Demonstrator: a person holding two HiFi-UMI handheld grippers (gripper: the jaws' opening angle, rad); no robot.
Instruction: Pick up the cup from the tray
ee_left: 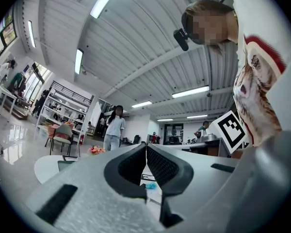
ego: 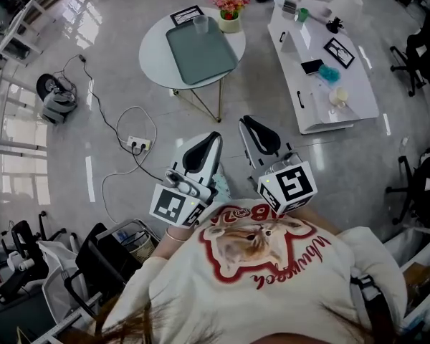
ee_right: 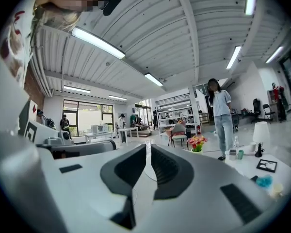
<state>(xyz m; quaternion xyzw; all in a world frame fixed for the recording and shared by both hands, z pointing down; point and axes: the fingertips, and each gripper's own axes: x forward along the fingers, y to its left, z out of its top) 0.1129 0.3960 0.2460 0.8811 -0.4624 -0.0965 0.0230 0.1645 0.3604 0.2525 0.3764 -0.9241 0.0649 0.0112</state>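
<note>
A clear cup stands upright at the far edge of a grey-green tray on a round white table, well ahead of me. My left gripper is held close to my chest, jaws shut and empty; its own view shows the tips closed together. Beside it, my right gripper is also shut with nothing in it, its tips meeting. Both grippers hang over the floor, far short of the table.
A flower pot and a framed picture share the round table. A long white table with small items stands to the right. A power strip and cables lie on the floor at left. A person stands beyond the tables.
</note>
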